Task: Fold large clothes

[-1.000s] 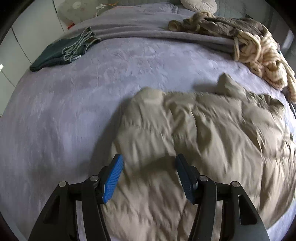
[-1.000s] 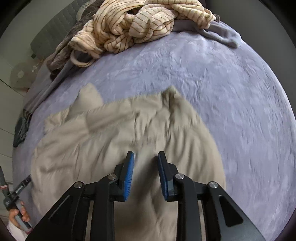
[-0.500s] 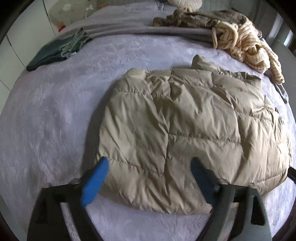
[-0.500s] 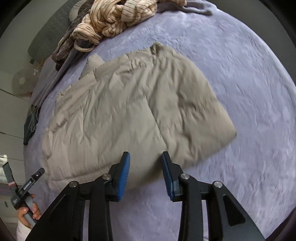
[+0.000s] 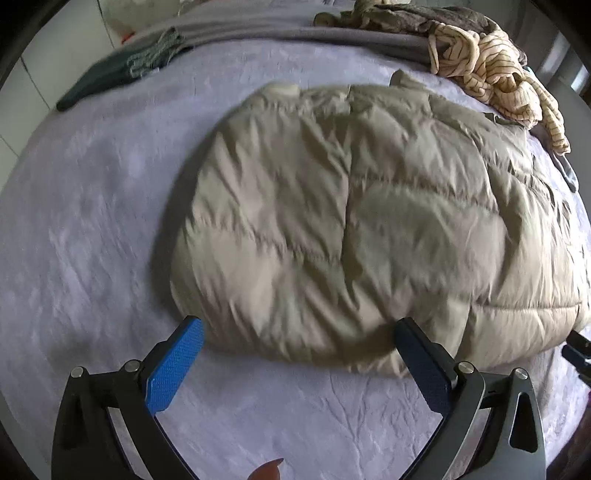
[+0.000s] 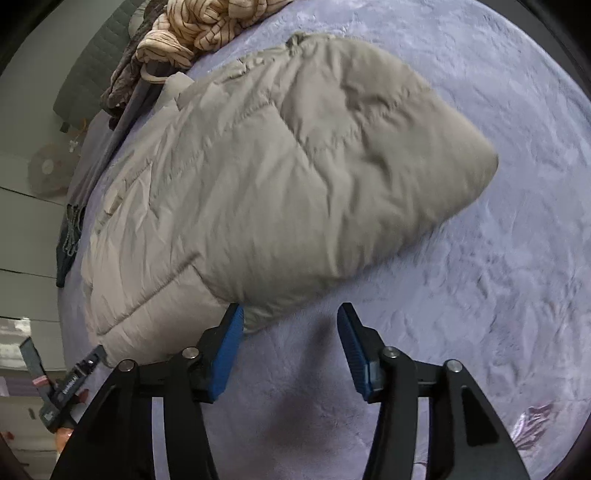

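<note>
A beige quilted puffer jacket lies folded in a broad pad on the lavender bed cover. It also shows in the right wrist view. My left gripper is open and empty, its blue pads just short of the jacket's near edge. My right gripper is open and empty over the bed cover, its left pad at the jacket's near corner. The left gripper's body shows at the lower left of the right wrist view.
A striped cream garment and a brown one are piled at the bed's far right. A dark green garment lies far left on a grey blanket. The striped pile shows in the right wrist view.
Both grippers have let go of the jacket and pulled back to its near edge. Their jaws have opened wider. The jacket now lies spread on the bed.
</note>
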Tool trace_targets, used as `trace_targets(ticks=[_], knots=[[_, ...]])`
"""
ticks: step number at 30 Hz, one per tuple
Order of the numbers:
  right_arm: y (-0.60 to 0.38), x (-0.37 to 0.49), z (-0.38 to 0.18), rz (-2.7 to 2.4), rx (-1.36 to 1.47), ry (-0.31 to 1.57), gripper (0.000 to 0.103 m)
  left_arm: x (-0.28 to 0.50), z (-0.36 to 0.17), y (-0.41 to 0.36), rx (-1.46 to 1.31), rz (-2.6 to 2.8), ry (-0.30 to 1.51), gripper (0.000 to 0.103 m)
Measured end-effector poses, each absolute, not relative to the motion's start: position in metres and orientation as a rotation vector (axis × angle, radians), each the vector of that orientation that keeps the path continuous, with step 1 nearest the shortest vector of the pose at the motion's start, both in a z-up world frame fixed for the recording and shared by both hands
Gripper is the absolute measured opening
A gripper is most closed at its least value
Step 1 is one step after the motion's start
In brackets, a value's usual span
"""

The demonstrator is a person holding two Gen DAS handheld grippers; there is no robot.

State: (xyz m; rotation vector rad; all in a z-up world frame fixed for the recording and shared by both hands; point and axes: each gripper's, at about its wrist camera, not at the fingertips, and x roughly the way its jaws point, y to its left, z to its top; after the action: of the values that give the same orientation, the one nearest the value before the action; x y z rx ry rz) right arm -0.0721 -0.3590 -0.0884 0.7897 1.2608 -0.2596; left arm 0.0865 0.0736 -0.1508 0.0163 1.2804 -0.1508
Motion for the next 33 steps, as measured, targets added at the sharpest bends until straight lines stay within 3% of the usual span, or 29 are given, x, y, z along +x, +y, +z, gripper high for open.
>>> trace_targets(ticks=[2, 4, 6, 16, 30, 33], knots=[[-0.359, -0.076, -0.09, -0.247, 0.827, 1.255, 0.058, 0.084, -0.153, 0.075, -0.015, -0.165, 1.297, 0.103], [-0.363, -0.079, -0.092, -0.214, 0.901, 1.23, 0.075, 0.081, -0.156, 0.078, -0.046, -0.162, 1.318, 0.103], [-0.368, -0.084, -0.093, -0.198, 0.977, 1.193, 0.081, 0.079, -0.158, 0.081, -0.083, -0.155, 1.327, 0.103], [-0.382, -0.089, -0.107, -0.2, 1.108, 1.151, 0.085, 0.071, -0.175, 0.098, -0.306, -0.238, 1.384, 0.103], [-0.389, -0.054, -0.142, -0.126, 1.401, 1.018, 0.087, 0.099, -0.202, 0.133, -0.724, -0.286, 1.301, 0.103], [-0.385, -0.036, -0.148, -0.085, 1.416, 1.009, 0.103, 0.111, -0.208, 0.129, -0.76, -0.266, 1.283, 0.103]])
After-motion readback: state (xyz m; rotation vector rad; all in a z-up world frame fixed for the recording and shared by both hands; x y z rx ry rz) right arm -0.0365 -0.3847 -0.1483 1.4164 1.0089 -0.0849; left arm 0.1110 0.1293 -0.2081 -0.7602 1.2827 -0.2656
